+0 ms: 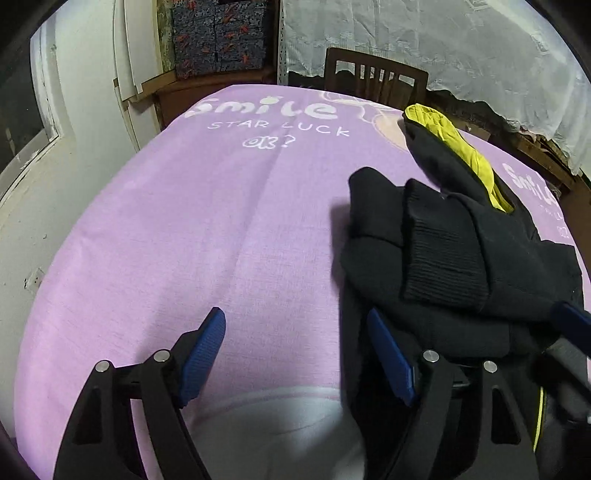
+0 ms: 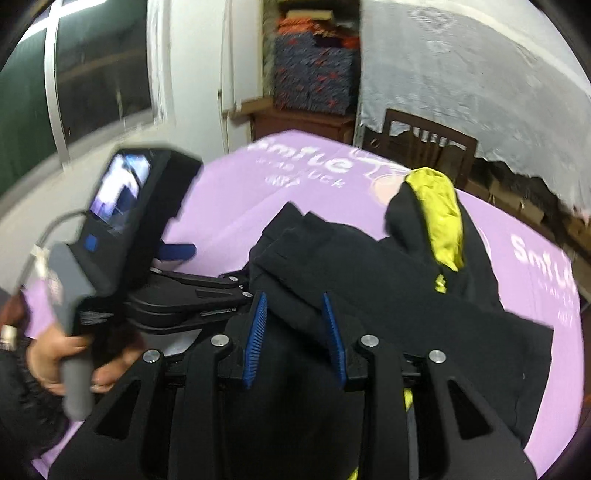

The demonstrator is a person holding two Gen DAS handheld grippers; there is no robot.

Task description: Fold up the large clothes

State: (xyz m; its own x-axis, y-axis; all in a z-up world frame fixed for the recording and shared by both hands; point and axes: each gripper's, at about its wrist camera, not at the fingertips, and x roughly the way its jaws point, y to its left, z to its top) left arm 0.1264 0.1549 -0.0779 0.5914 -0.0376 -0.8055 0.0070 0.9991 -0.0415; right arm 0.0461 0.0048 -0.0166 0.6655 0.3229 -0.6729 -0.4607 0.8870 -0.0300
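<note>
A black jacket [image 1: 454, 236] with yellow lining [image 1: 461, 147] lies bunched on the right half of the table's purple cloth [image 1: 184, 221]; a ribbed cuff [image 1: 439, 254] lies on top. My left gripper [image 1: 295, 317] is open wide over bare purple cloth, with its right finger at the jacket's left edge and nothing between the pads. In the right wrist view my right gripper [image 2: 295, 317] is partly closed with a fold of the black jacket [image 2: 369, 280] filling the gap between its blue pads. A hand [image 2: 51, 362] holds the left tool [image 2: 140, 206] at the left.
A dark wooden chair [image 1: 373, 79] stands behind the table's far edge. White lace fabric [image 1: 443, 44] hangs at the back right. Patterned stacked boxes [image 1: 221, 33] sit on a brown cabinet at the back. A white wall and window [image 1: 22, 110] close the left side.
</note>
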